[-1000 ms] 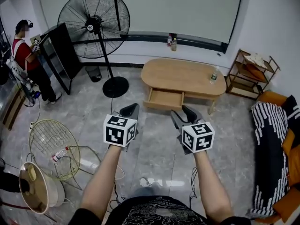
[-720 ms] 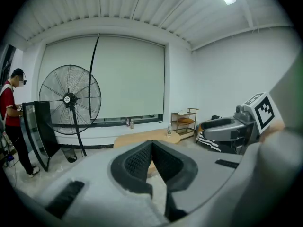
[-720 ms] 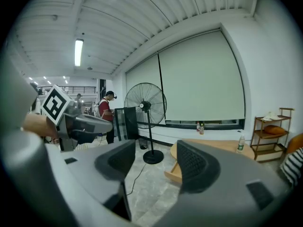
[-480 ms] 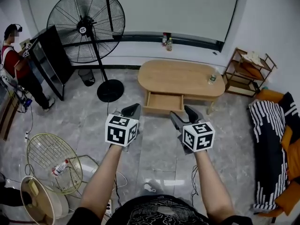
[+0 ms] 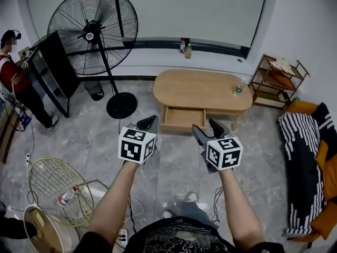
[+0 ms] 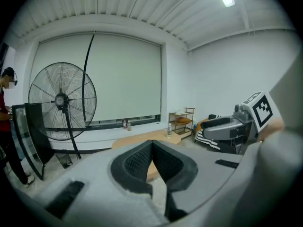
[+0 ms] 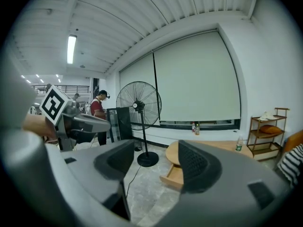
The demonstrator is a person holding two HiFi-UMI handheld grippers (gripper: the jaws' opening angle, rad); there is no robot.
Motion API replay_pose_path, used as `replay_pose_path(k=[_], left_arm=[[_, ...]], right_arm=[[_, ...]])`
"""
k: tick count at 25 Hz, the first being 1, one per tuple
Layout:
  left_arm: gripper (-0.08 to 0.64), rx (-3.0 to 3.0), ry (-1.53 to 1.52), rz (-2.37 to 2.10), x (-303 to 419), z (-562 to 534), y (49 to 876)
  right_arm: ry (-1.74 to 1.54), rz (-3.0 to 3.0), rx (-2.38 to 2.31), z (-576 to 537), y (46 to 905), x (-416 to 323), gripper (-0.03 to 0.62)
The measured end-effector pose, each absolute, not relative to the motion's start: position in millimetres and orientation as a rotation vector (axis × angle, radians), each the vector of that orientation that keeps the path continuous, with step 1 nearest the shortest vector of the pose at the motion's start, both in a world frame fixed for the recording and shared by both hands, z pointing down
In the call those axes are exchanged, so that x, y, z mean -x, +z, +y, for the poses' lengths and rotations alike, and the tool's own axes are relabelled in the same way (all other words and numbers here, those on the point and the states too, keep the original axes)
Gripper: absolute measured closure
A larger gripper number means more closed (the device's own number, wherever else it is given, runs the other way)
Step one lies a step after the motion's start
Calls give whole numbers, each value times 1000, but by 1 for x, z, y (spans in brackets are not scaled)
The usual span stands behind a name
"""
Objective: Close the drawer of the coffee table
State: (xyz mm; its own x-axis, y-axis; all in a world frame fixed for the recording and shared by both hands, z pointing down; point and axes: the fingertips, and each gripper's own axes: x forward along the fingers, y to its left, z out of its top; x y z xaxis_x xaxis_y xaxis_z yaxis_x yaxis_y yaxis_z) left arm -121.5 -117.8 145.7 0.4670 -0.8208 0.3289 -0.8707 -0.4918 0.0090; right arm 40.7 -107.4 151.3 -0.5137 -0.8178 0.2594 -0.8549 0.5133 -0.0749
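Left gripper [image 5: 149, 124] jaws together, empty; right gripper [image 5: 205, 126] just opening, empty.

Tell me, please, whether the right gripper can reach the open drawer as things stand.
Probably not yet: the right gripper, its empty jaws just opened wider, hangs short of the drawer with floor between. Nothing blocks the way, so stepping closer should do.

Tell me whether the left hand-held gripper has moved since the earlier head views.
Yes. The left hand-held gripper has advanced toward the coffee table, its tip nearer the front of the open drawer.
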Motion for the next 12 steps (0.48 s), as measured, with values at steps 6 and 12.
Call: replay_pose_path(k=[6,12], left_arm=[[558,-2559,440,-1467,113,-149,147],[558,-2545,463,-1496,112,-202,155]], right_arm=[[292,-2556,-1453,-138,158,-49,313],[301,-2580,-1446,-198,164,-56,313]])
